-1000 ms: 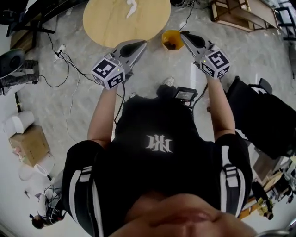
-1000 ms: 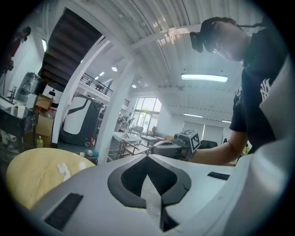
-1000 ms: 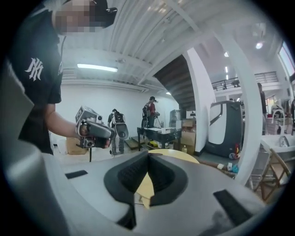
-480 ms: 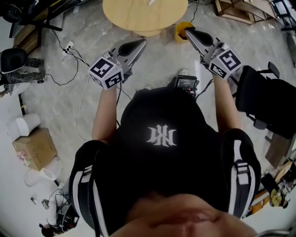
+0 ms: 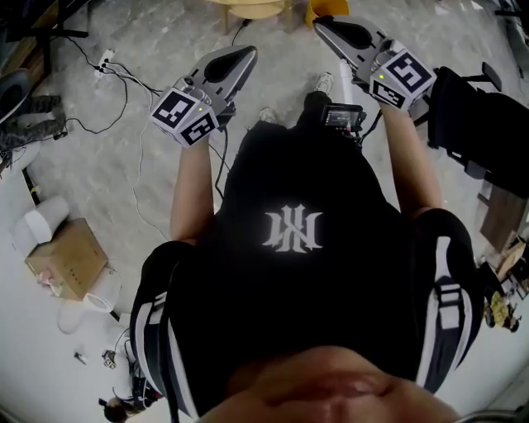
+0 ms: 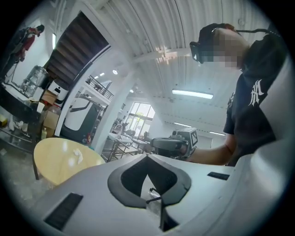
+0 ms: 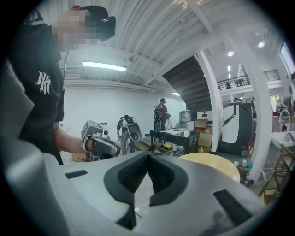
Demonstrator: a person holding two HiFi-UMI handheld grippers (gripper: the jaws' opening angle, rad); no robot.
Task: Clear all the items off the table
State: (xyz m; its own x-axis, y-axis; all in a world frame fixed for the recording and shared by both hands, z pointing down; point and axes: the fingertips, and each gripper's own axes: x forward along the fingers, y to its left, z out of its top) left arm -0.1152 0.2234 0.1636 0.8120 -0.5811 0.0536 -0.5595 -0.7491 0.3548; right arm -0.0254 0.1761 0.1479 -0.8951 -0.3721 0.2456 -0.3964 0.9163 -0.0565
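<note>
both grippers are held out in front of the person above the grey floor (image 5: 116, 165), side by side and well apart. the left gripper (image 5: 250, 52) has its jaws pressed together with nothing between them, and the right gripper (image 5: 319, 25) is the same (tips meeting, empty). the round wooden table (image 6: 55, 161) stands ahead, clear of both tips. a small crumpled white scrap (image 6: 76, 156) lies on its top, in from the edges. a yellow bin (image 5: 312, 8) sits on the floor beside the table's edge.
</note>
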